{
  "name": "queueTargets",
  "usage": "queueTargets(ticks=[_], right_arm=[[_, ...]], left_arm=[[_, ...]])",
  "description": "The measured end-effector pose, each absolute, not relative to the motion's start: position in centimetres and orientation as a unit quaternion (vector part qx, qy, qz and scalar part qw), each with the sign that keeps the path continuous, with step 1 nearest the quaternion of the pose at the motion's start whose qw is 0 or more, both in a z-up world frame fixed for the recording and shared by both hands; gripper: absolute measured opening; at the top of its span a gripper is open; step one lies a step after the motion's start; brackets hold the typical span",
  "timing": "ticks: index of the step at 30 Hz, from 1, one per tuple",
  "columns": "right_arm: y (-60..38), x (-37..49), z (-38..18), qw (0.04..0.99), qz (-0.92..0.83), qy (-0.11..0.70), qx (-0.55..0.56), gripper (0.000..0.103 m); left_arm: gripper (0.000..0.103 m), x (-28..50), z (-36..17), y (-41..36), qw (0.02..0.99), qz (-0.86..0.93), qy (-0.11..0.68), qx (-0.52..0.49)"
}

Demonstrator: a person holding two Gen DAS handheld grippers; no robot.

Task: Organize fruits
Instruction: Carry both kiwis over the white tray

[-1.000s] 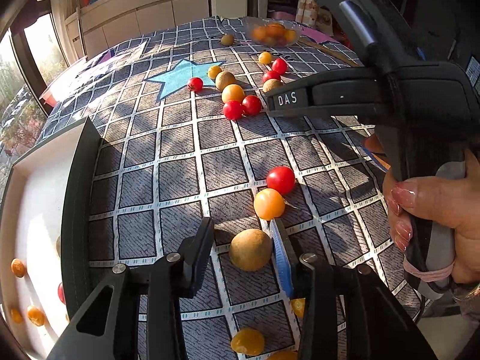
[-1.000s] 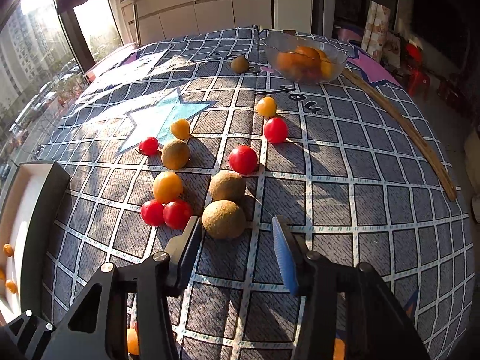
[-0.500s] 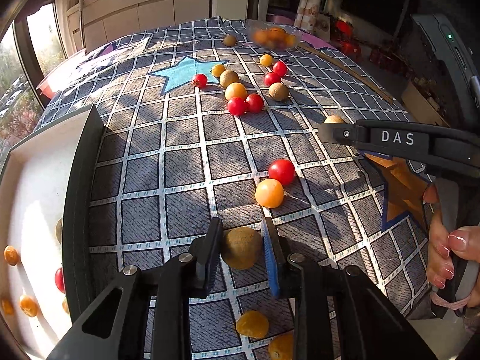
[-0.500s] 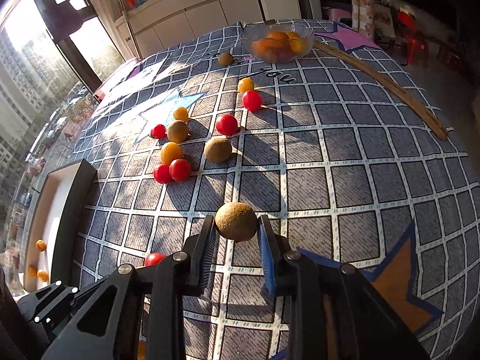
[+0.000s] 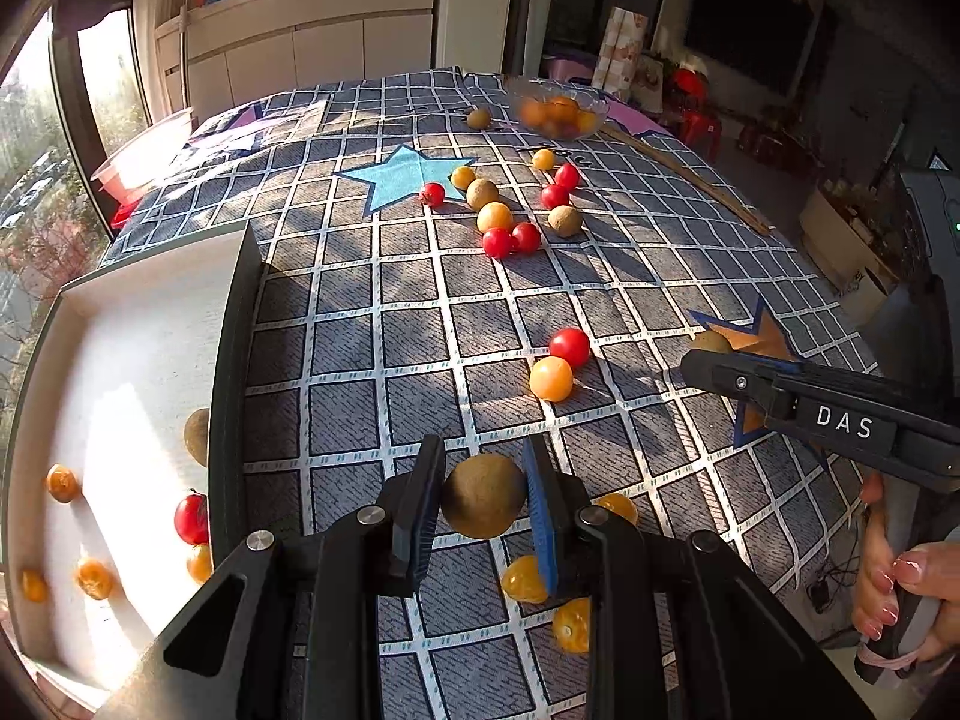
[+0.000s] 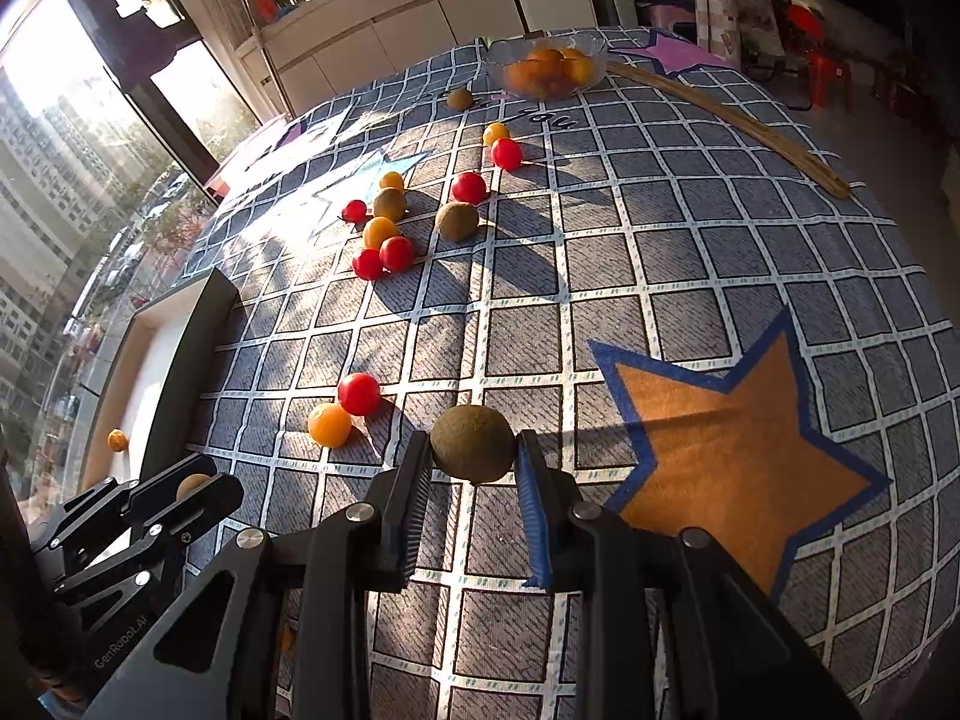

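Now each tool is clamped on a brown fruit: left tool [image 5: 483, 495], right tool [image 6: 474, 459]. Round, light, firm-looking; likely slippery, so grip across the middle. Tray [image 5: 231, 360] at 9 o'clock.

A tray [image 5: 144, 324] lies left of the fruits [image 5: 504, 228] scattered on the table [image 5: 372, 360], a bowl [image 5: 555, 111] behind.

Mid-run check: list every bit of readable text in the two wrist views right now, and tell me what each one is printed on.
"DAS": white letters on the side of the right gripper, seen in the left wrist view.
"GenRobot.AI": faint marking on the body of the left gripper, seen in the right wrist view.
"you": dark lettering on the tablecloth near the glass bowl; neighbouring letters are unreadable.
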State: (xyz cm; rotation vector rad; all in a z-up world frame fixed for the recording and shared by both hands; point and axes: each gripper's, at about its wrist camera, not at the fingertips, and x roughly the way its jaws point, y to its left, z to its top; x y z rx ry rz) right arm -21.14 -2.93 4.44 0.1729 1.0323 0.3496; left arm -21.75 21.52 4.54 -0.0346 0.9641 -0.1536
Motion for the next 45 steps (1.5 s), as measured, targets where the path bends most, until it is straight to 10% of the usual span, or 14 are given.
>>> queueTargets(ticks=[45], right_arm=[[24.9,-27.0,5.4,0.785,0.347,0.509,-0.065,0.031]], left_arm=[[0.028,-30.2,2.1,43.7,0.87,0.118,0.469,-0.094]])
